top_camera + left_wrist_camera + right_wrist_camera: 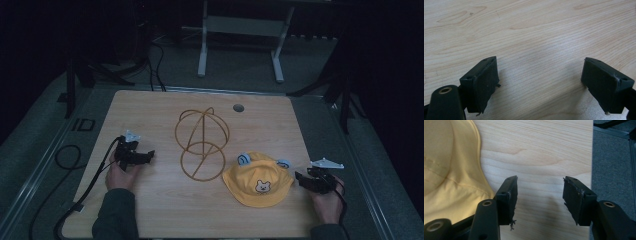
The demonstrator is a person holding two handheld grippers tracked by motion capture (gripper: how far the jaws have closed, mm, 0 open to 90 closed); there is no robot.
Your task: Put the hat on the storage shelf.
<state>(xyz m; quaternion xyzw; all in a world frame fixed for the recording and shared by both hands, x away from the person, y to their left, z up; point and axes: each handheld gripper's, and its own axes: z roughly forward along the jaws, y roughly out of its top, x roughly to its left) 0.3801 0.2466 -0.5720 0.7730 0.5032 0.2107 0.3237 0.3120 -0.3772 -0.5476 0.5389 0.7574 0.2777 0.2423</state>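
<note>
Yellow cloth cap (257,186), one in number, lies flat on the pale wooden surface (150,210) at the near right, its brim toward the near edge, a small bear face printed on the front and two light blue ears at its far side.

One left hand-held gripper (148,156) rests on the surface at the near left, held by the person's left hand (120,176); in the left gripper view its two black jaws stand wide apart over bare wood, holding nothing. One right hand-held gripper (298,177) sits at the near right, just beside the cap's right edge, held by the right hand (327,202). In the right gripper view its jaws are parted and empty, with the cap's yellow fabric (449,170) just to the left of the left jaw.

Between the two, toward the middle of the surface, stands one thin golden wire frame (201,142) of looped rings, close to the cap's far left side.
</note>
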